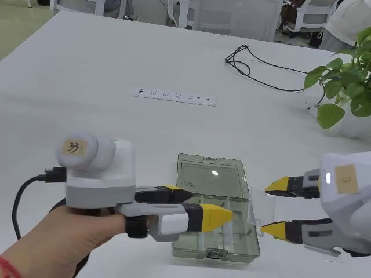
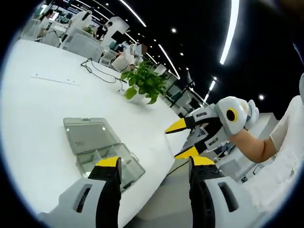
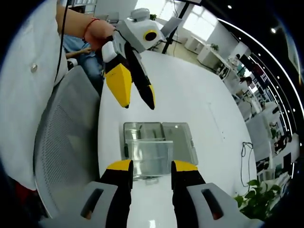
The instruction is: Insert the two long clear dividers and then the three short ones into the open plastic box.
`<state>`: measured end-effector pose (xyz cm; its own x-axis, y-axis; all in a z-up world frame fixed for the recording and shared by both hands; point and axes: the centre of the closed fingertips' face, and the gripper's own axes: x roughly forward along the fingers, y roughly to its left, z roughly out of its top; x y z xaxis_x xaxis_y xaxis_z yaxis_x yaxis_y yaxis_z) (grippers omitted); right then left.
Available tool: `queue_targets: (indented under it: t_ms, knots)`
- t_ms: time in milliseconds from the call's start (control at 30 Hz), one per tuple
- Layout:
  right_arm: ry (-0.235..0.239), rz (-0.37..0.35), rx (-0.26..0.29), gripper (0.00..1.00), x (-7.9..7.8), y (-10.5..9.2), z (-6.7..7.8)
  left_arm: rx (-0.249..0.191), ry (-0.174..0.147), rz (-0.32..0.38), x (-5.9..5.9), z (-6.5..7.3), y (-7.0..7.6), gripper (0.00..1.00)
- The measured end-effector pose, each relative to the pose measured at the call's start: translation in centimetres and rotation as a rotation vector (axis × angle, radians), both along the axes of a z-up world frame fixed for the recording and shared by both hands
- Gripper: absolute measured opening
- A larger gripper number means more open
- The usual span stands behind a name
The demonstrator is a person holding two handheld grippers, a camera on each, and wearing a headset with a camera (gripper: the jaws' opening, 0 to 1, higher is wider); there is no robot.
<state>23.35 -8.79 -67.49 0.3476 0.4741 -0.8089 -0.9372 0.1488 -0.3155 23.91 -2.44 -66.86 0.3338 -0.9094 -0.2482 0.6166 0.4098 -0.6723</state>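
Observation:
The open clear plastic box lies near the table's front edge, its lid folded back flat. Some clear dividers stand inside the base. My left gripper hovers over the box's left part, open with nothing between its fingers. From the right, my right gripper holds a clear divider edgewise between its yellow tips, just off the box's right side. The left gripper view has the box below and the right gripper opposite. In the right gripper view, the left gripper hangs above the box.
A white power strip lies mid-table, a black cable loops behind it, and a potted plant stands at the right edge. A grey mesh chair sits by the table's near side.

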Motion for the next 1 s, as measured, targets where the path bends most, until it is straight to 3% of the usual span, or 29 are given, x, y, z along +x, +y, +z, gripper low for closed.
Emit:
queue_targets:
  t_ms: [300,733,1000]
  knots:
    - [-0.011,0.006,0.023,0.33,-0.4,1.2,0.5,-0.069,0.084,0.0,-0.5,0.4,-1.3,0.47]
    - [-0.025,0.024,0.021,0.33,-0.7,2.1,0.7,-0.073,0.125,-0.024,-0.8,0.0,-2.5,0.41]
    - [-0.025,0.036,0.015,0.33,-0.8,2.4,0.7,-0.079,0.149,-0.028,-0.8,-0.1,-3.0,0.3]
